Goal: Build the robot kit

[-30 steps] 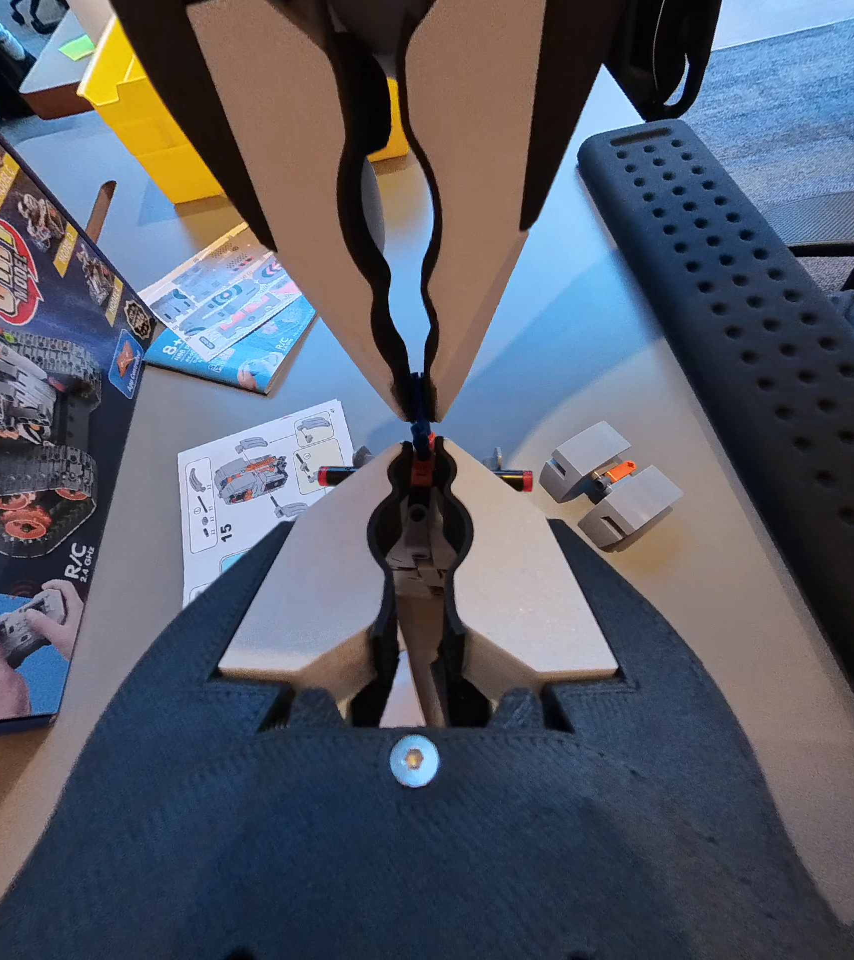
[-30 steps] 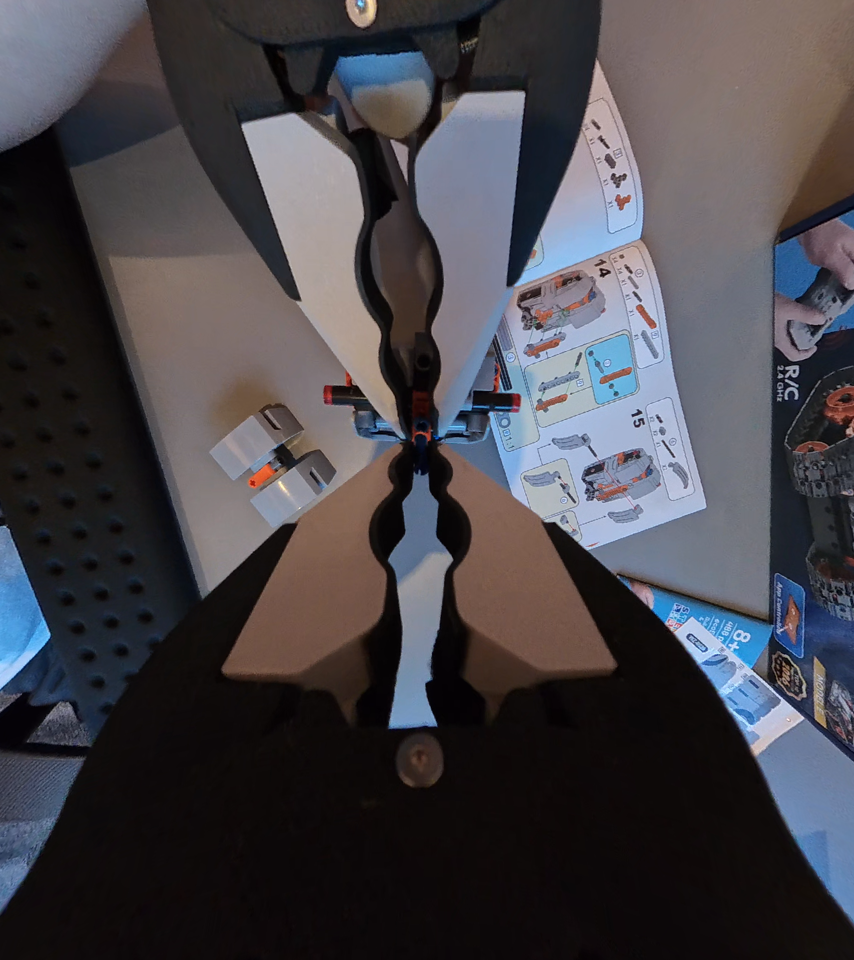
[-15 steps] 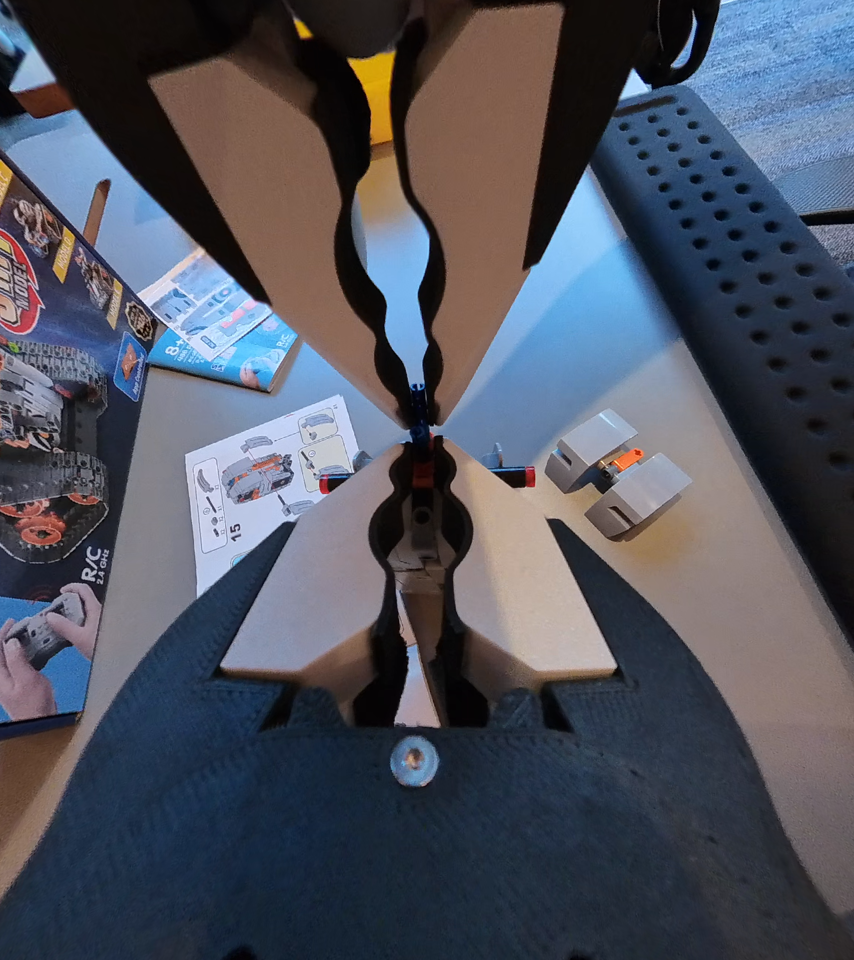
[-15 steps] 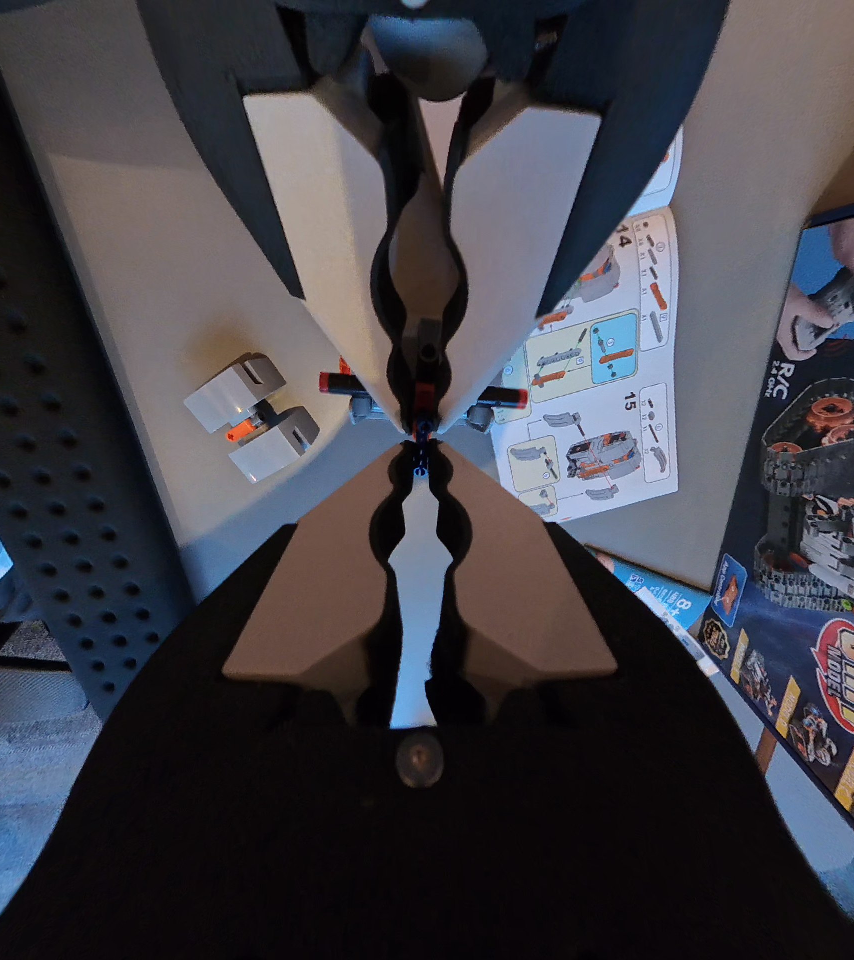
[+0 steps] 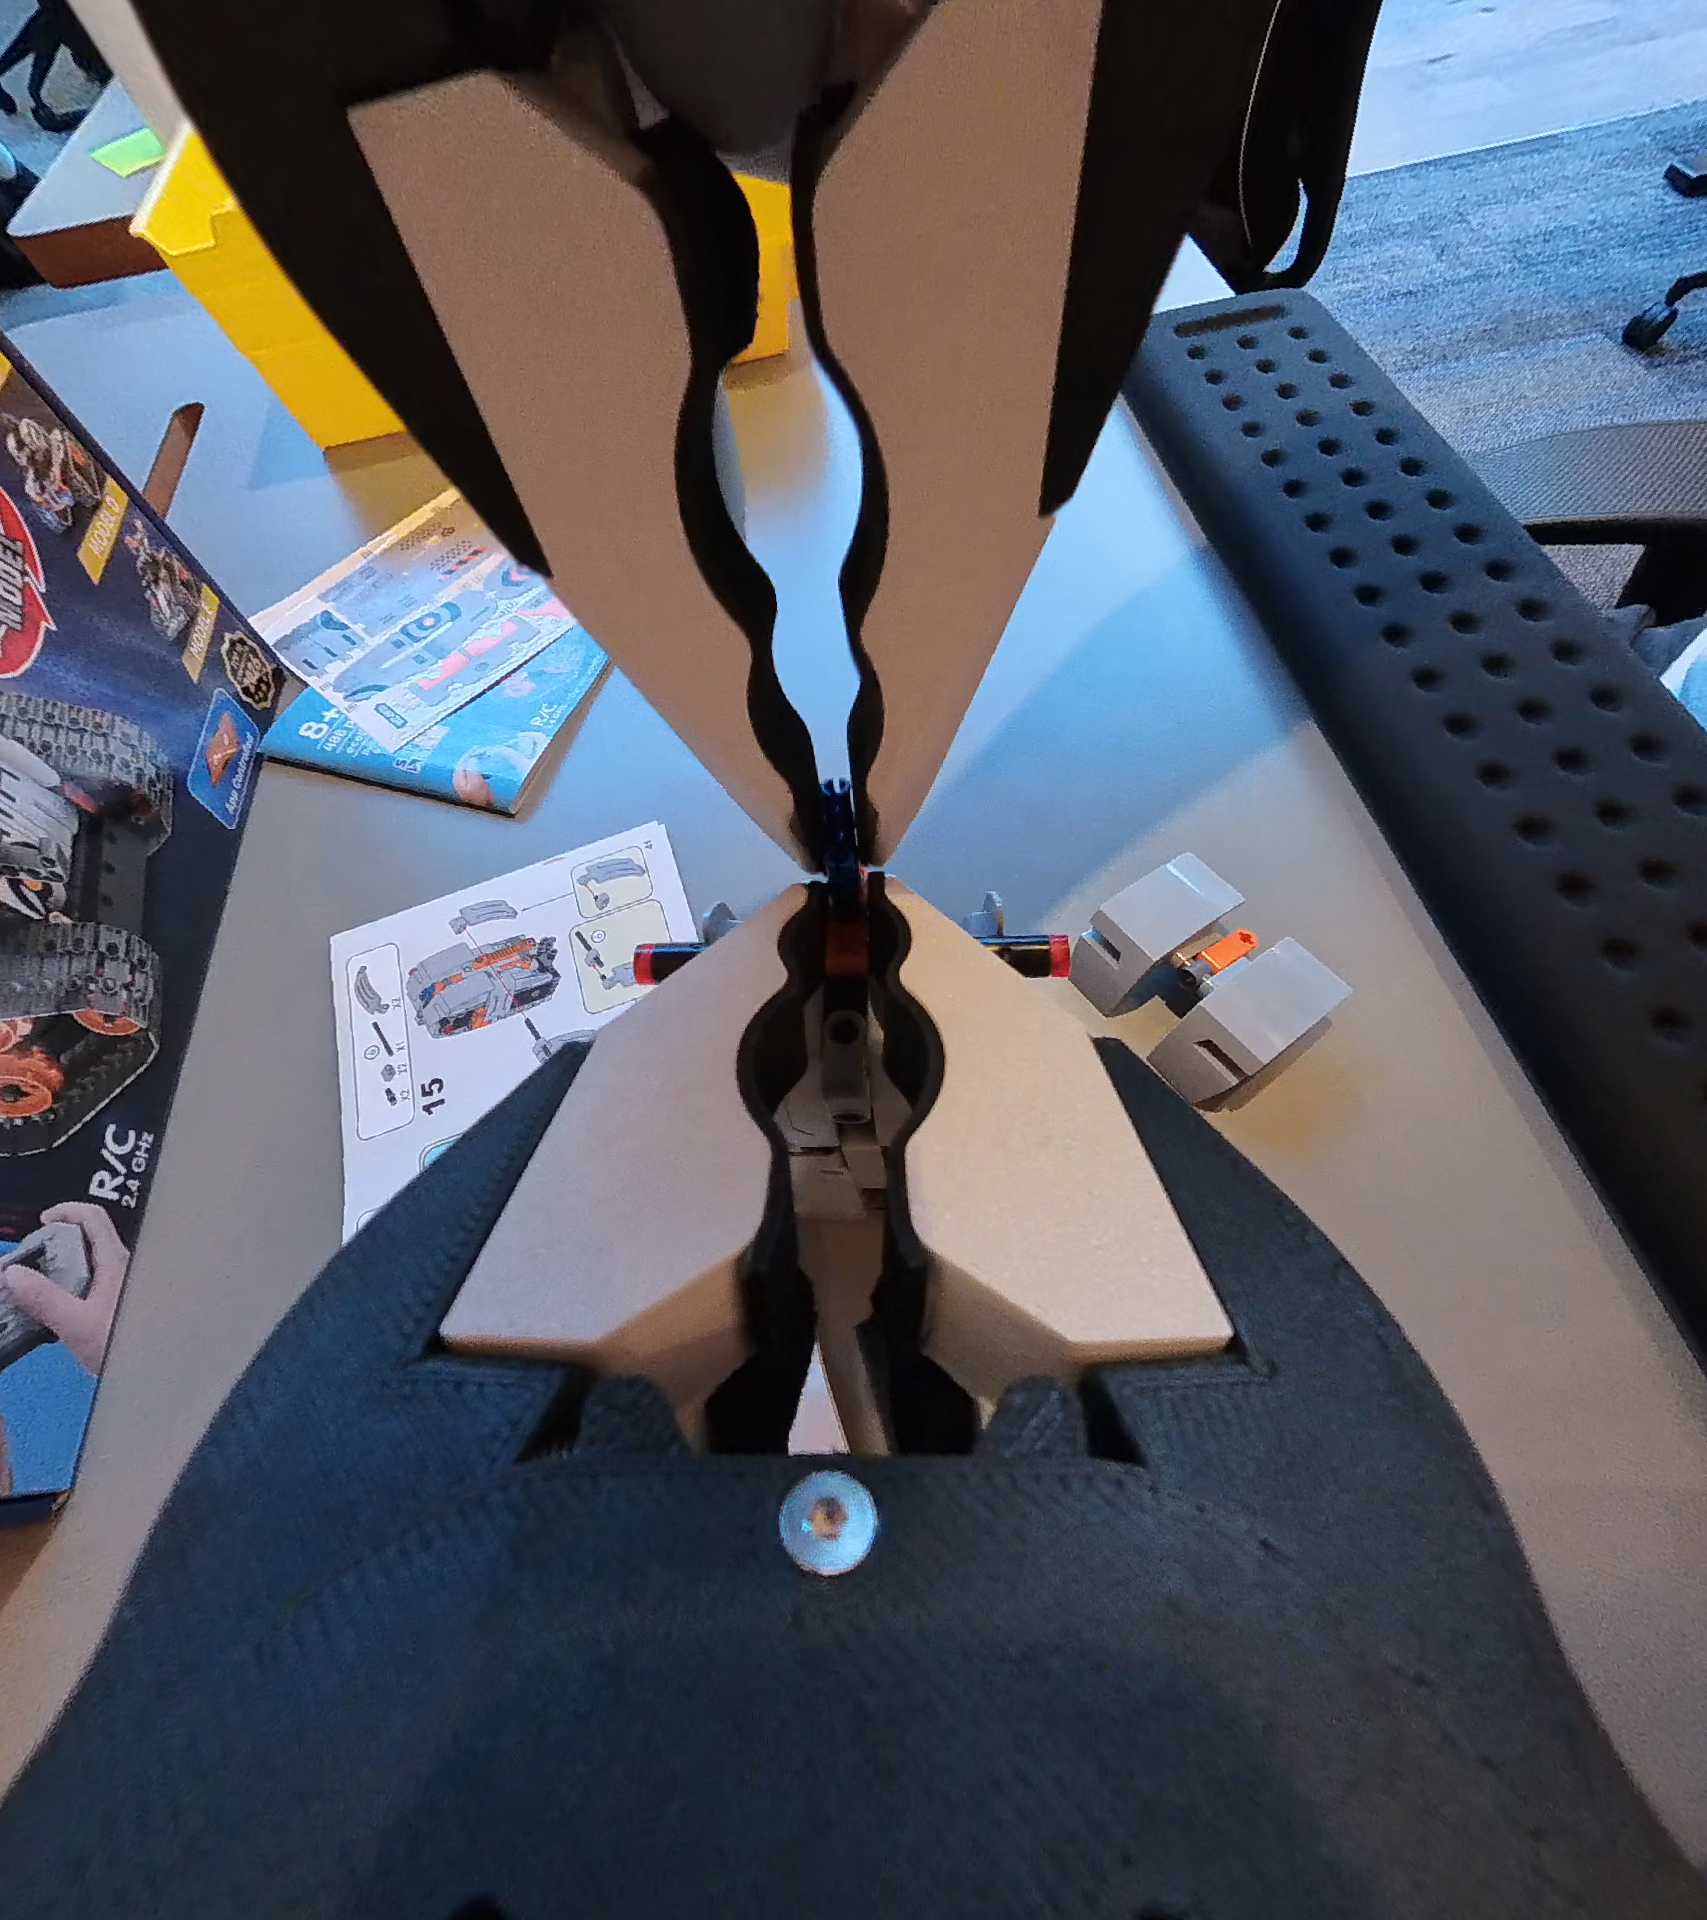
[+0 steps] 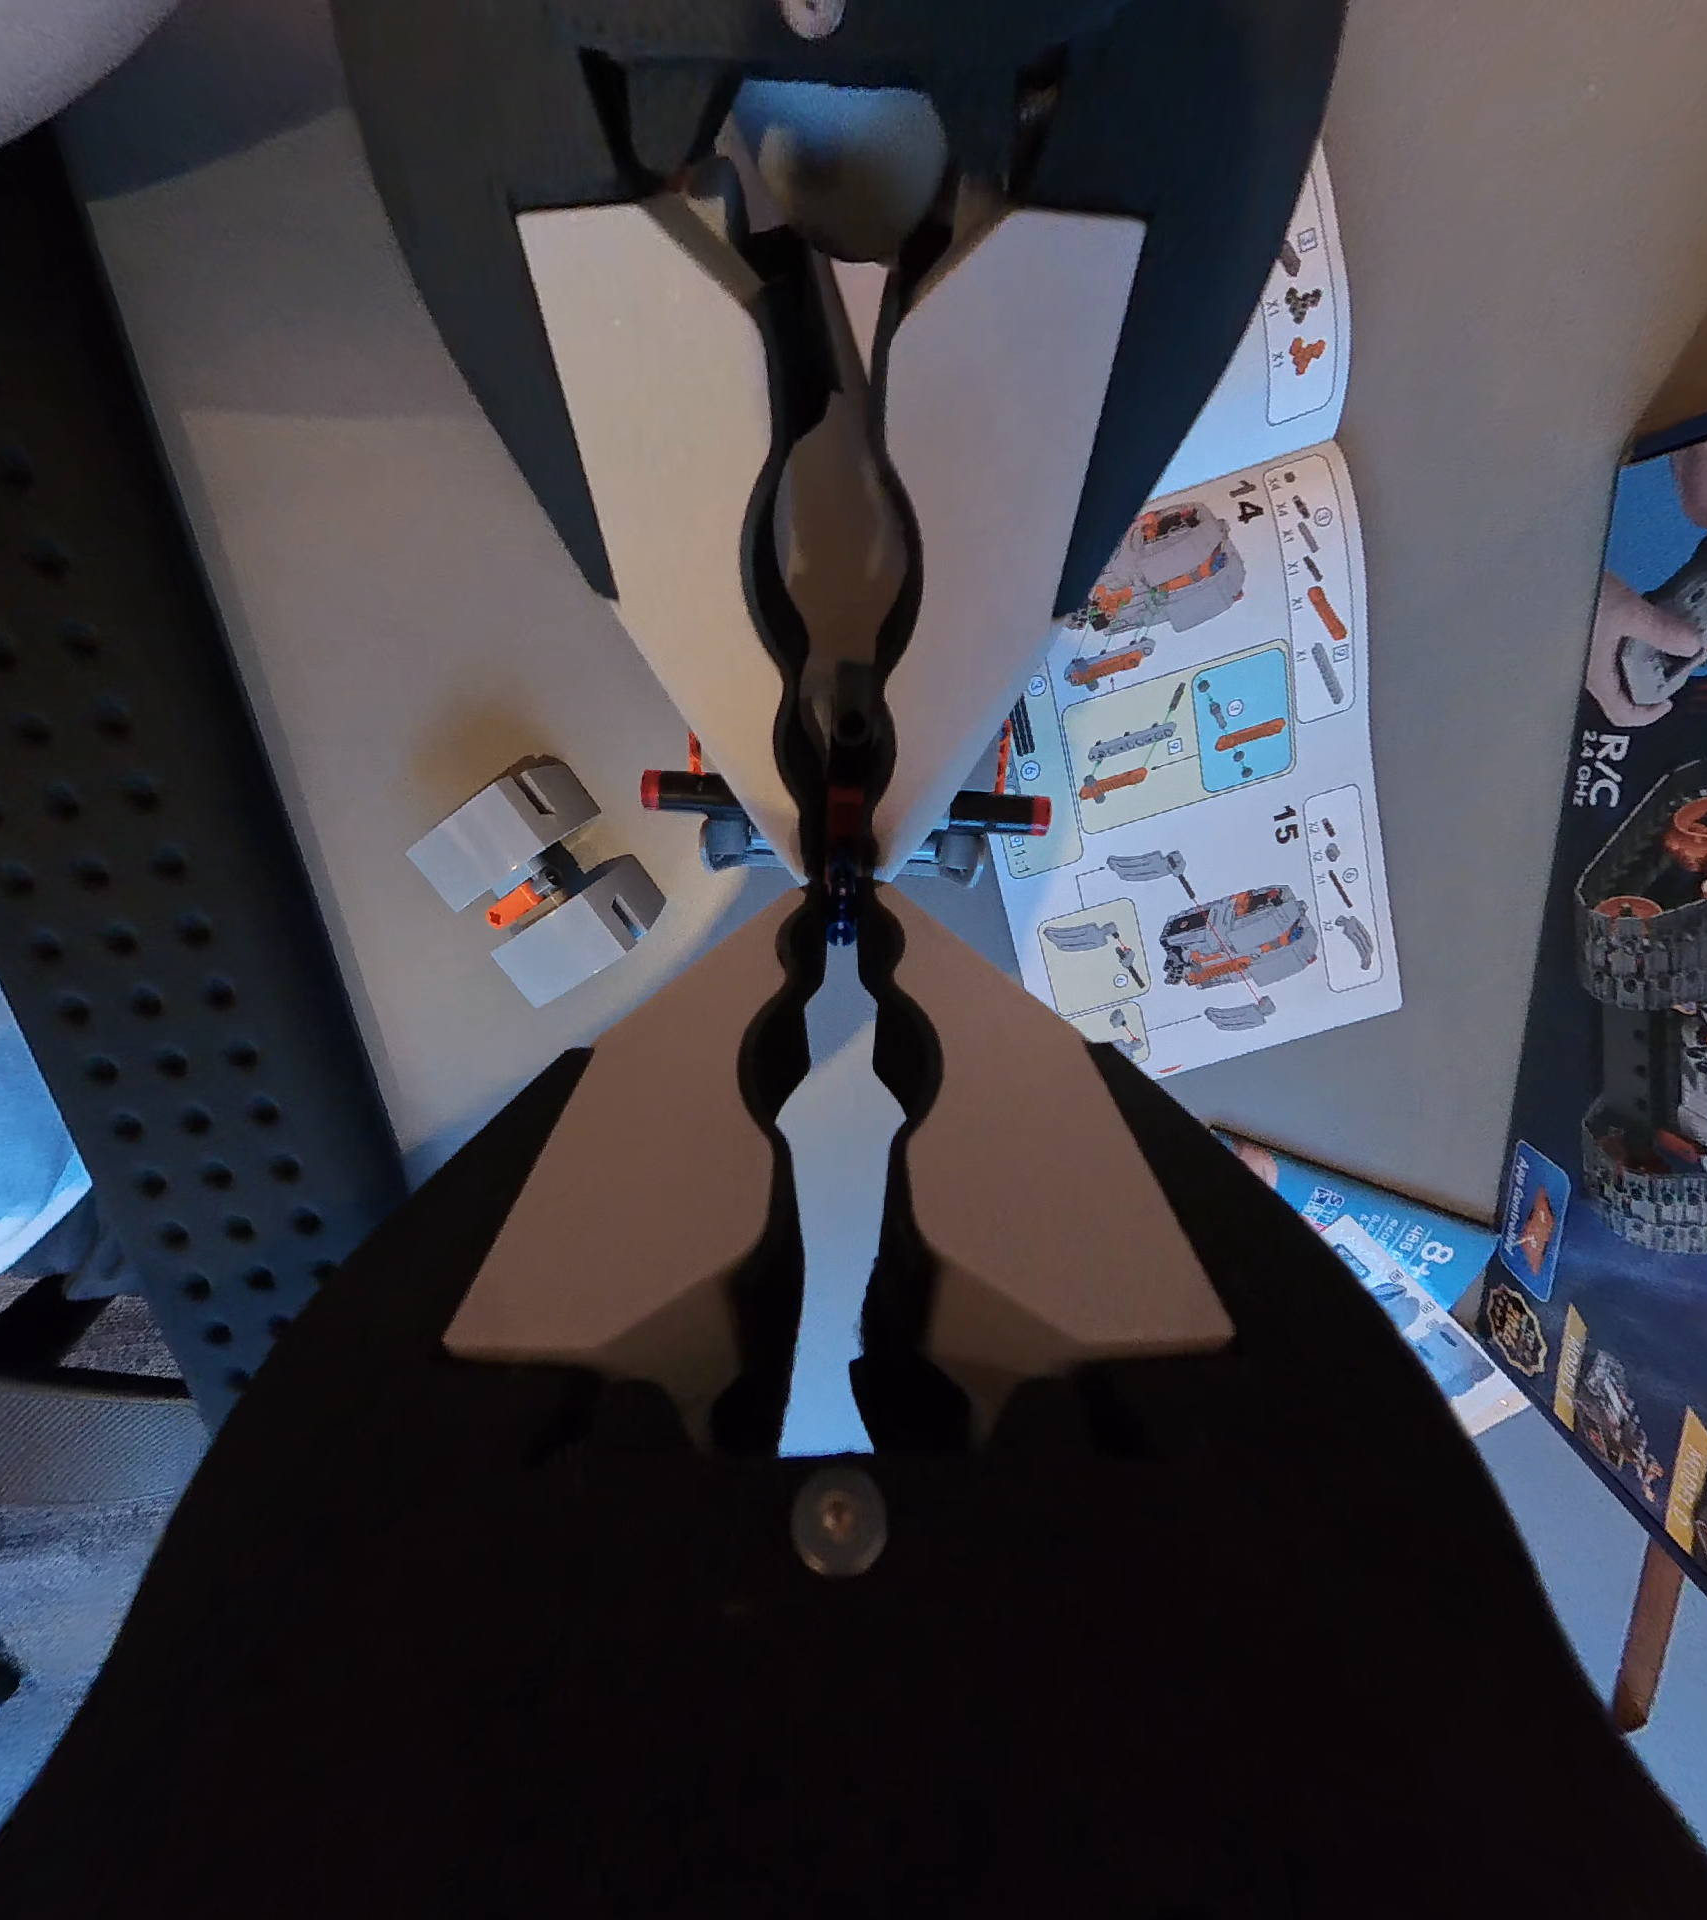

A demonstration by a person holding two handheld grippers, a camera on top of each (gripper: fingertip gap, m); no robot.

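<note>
My left gripper (image 5: 838, 899) is shut on a small grey brick assembly (image 5: 841, 1081) with a black axle whose red ends (image 5: 1031, 951) stick out on both sides. My right gripper (image 6: 838, 914) is shut on a small blue pin (image 6: 836, 932). The two grippers point at each other tip to tip above the table. The pin's (image 5: 836, 826) end meets a red part at the front of the assembly (image 6: 737, 850). A grey block piece with an orange pin (image 5: 1207, 987) lies on the table just beside them; it also shows in the right wrist view (image 6: 537, 883).
An open instruction sheet (image 5: 475, 997) lies under the grippers. A dark toy box (image 5: 18, 883) and a blue booklet (image 5: 433, 665) lie beyond it. A yellow bin (image 5: 236, 281) stands at the back. A black perforated chair back (image 5: 1503, 675) runs along the table edge.
Both grippers stay shut and tip to tip. They tilted and shifted slightly over the table, then came back near where they were. The pin stays against the assembly.
</note>
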